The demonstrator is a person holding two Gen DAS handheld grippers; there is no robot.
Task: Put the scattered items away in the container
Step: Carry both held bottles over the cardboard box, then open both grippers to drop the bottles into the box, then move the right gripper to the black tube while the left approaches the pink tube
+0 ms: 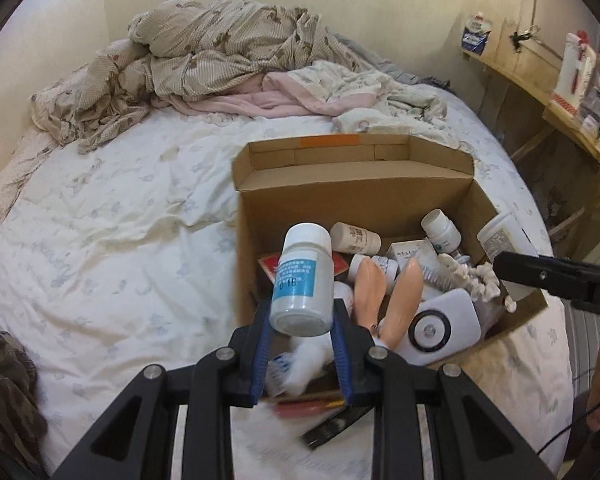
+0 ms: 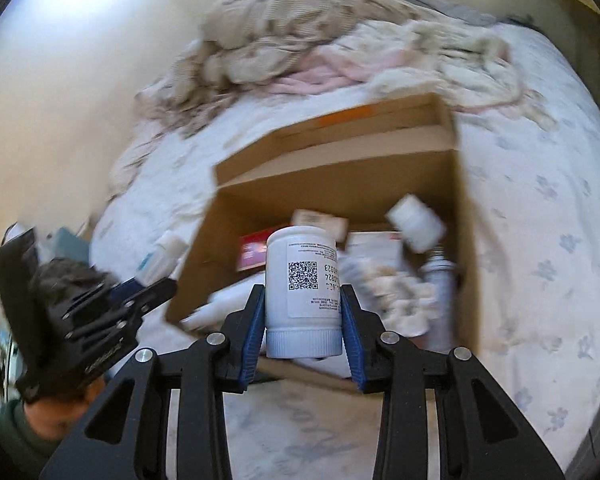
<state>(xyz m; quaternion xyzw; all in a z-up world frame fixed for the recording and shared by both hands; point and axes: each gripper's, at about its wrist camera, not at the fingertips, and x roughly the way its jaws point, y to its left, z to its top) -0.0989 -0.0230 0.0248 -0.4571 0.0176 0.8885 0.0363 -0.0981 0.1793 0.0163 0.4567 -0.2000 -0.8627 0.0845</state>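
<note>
1. A white bottle with a blue label (image 1: 303, 280) is held between the fingers of the left hand-held gripper (image 1: 302, 330), above the near edge of the cardboard box (image 1: 364, 196) that sits on the bed (image 1: 112, 216).
2. A white bottle with a QR label (image 2: 302, 292) is clamped cap-down by the right hand-held gripper (image 2: 303, 320), at 6 o'clock of the same box.
3. The blue-label bottle is gripped low, near its base, and tilted; it could be levered out of the pads and dropped onto the bed if released early.
4. The box is already crowded with bottles, a white round-dial device (image 1: 444, 328) and a peach item (image 1: 408, 292); a dropped bottle could bounce off them and over the rim.
5. Both hand-held grippers converge on one opening, so a collision is judged possible.
6. The right view is blurred, so clearance cannot be judged there.
</note>
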